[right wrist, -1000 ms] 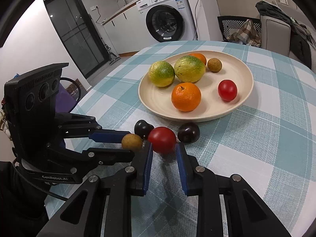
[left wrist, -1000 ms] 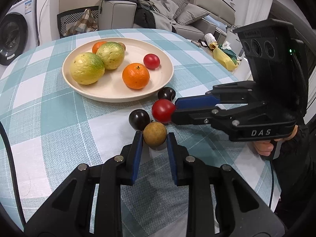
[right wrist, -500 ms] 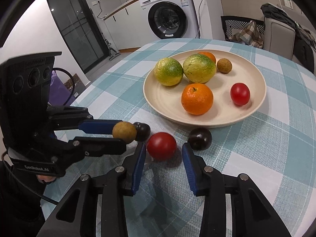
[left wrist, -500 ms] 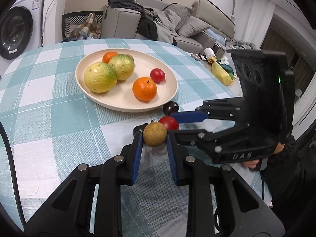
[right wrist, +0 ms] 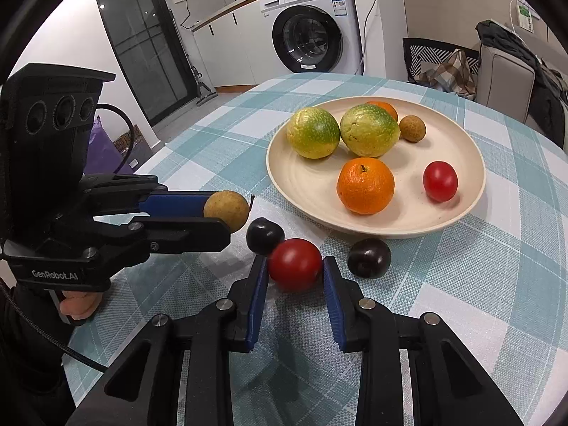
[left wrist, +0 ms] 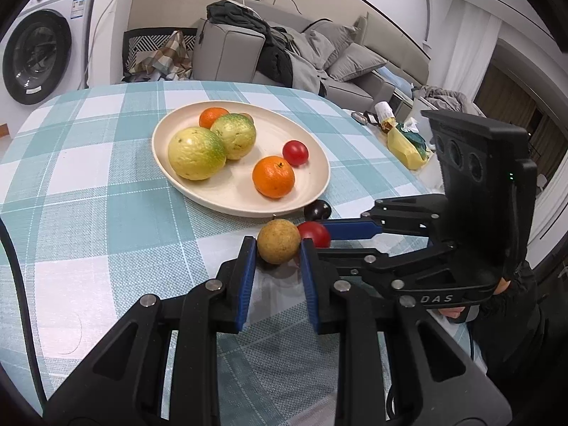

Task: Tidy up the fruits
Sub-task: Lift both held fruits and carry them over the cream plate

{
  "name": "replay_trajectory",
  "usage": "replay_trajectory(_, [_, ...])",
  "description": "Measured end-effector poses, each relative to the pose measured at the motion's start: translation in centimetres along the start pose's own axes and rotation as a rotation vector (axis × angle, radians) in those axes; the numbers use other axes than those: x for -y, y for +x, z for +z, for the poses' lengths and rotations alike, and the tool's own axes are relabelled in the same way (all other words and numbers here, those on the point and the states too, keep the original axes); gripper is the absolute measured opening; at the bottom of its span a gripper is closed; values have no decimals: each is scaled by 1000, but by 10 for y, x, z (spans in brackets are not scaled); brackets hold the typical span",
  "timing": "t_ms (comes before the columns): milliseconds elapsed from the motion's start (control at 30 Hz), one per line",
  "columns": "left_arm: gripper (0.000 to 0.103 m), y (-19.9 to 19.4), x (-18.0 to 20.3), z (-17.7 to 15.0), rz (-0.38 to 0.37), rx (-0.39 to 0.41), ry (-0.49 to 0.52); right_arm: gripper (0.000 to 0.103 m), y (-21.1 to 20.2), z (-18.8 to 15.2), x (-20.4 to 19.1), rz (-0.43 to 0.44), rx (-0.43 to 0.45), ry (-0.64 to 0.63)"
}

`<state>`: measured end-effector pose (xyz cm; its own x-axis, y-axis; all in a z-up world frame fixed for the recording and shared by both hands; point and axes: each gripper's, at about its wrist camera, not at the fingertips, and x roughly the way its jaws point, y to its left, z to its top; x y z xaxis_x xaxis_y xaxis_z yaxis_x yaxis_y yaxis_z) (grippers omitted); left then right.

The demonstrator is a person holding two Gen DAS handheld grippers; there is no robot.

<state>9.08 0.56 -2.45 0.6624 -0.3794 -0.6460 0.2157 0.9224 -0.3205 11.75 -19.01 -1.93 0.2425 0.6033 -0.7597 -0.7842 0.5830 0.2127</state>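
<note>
Fingers of the left gripper (left wrist: 277, 248) are clamped on one small tan-brown round fruit (left wrist: 278, 241), holding it clear of the desk (left wrist: 106, 213) just near of the plate's rim. Beside it, to the right, the right gripper (right wrist: 294, 266) has its fingers closing around one red tomato (right wrist: 294, 264) that sits on the checked cloth, the blue pads at its two sides; whether they press on it yet cannot be told for certain. Two dark plums lie on the desk close by: one (right wrist: 264, 235) touching the tomato on its far left, the other (right wrist: 369, 257) just right of it, near the plate's near rim. Farther out, the single cream plate (right wrist: 472, 191) carries six fruits: two large yellow-green ones (right wrist: 313, 133) (right wrist: 369, 129) side by side at the far left, two oranges, one (right wrist: 365, 185) near the middle and one (right wrist: 385, 108) half hidden behind the green pair, one more red tomato (right wrist: 440, 181) at the right, and one more small brown fruit (right wrist: 412, 127) at the far side. A person's hand (right wrist: 76, 305) grips the left tool's handle. Beyond the desk stand one washing machine (right wrist: 309, 32) and a grey sofa (left wrist: 355, 60).
</note>
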Motion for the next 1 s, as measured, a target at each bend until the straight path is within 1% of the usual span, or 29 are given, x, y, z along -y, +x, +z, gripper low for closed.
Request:
replay_trajectory(167, [22, -3, -1, 3, 23, 35, -10, 32, -8, 2, 2, 2, 40, 14])
replay_trajectory(233, [22, -5, -1, 5, 37, 52, -13, 32, -14, 3, 4, 8, 70, 20])
replay_trajectory(433, [22, -12, 3, 11, 98, 116, -12, 32, -31, 7, 9, -30, 161, 34])
replay_trajectory(567, [22, -14, 4, 18, 121, 141, -19, 32, -37, 10, 17, -47, 202, 79])
replay_trajectory(633, [22, -14, 5, 21, 150, 157, -14, 32, -41, 11, 23, -60, 224, 106])
replay_trajectory(800, [22, -12, 6, 30, 203, 180, -8, 32, -50, 12, 36, -96, 276, 164])
replay_trajectory(1000, [22, 0, 0, 41, 221, 179, -30, 32, -55, 12, 45, -141, 304, 199])
